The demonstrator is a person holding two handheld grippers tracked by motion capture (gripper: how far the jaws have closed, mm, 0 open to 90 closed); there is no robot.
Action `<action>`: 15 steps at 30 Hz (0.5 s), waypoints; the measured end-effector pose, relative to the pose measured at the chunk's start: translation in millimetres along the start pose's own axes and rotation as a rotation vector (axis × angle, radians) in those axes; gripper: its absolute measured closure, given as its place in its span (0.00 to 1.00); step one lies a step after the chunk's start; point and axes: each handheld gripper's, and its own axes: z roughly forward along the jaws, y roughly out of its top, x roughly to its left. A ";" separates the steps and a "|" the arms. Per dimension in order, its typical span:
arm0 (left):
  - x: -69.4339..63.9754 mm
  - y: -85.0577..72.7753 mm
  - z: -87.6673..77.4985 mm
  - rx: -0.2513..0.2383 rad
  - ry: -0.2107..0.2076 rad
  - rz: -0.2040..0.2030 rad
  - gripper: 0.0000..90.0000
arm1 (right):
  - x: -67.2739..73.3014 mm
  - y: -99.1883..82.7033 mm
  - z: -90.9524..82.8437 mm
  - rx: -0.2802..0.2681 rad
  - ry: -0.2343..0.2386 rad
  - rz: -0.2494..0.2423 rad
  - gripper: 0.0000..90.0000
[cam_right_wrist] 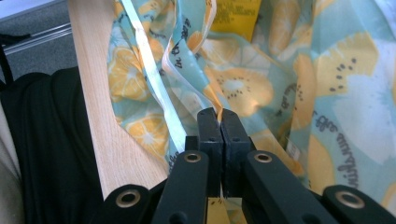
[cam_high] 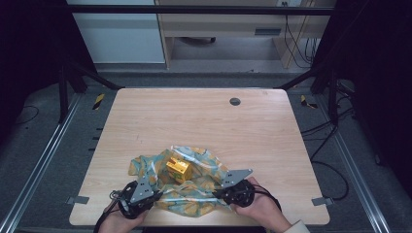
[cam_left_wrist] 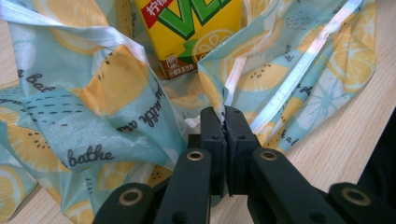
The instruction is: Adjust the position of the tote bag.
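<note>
Cloth pinched at both near corners, carton sitting in the middle of it.

Left gripper and right gripper are both pressed together on folds of the lemon-print cloth near the table front edge; fabric edge is clamped between the pads in the left gripper view and the right gripper view. Yellow drink carton stands among the folds between the two grippers. Its top is cut off in the left gripper view, and just a sliver shows in the right gripper view. Carton base is hidden by bunched cloth. Small print unreadable. Person's hands are cropped at the high view's bottom edge.
</note>
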 end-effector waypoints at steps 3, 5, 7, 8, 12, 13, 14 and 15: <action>-0.6 -0.7 4.0 0.033 0.021 0.017 0.99 | -0.4 -2.7 2.0 0.030 -0.018 -0.004 1.00; 0.0 -1.0 5.7 0.035 0.020 0.011 0.98 | 0.7 -3.5 1.3 0.033 -0.027 -0.012 0.99; 0.4 -1.0 6.5 0.041 0.026 0.017 0.98 | 1.6 -2.7 -1.3 0.010 -0.026 -0.018 0.94; 0.6 -1.0 6.5 0.041 0.026 0.015 0.98 | 1.7 -2.2 -3.1 0.000 -0.029 -0.020 0.91; 2.2 -1.8 6.6 0.047 0.035 0.005 0.98 | 0.1 -1.3 -9.4 -0.031 -0.052 -0.006 0.71; 2.5 -2.1 7.0 0.048 0.036 0.004 0.98 | -0.8 -1.5 -11.1 -0.034 -0.062 0.002 0.67; 2.9 -2.1 7.0 0.048 0.040 0.006 0.98 | -1.4 -1.7 -12.8 -0.040 -0.068 0.005 0.64; 2.7 -2.1 7.0 0.048 0.040 0.004 0.98 | -1.8 -1.6 -15.0 -0.046 -0.072 0.008 0.60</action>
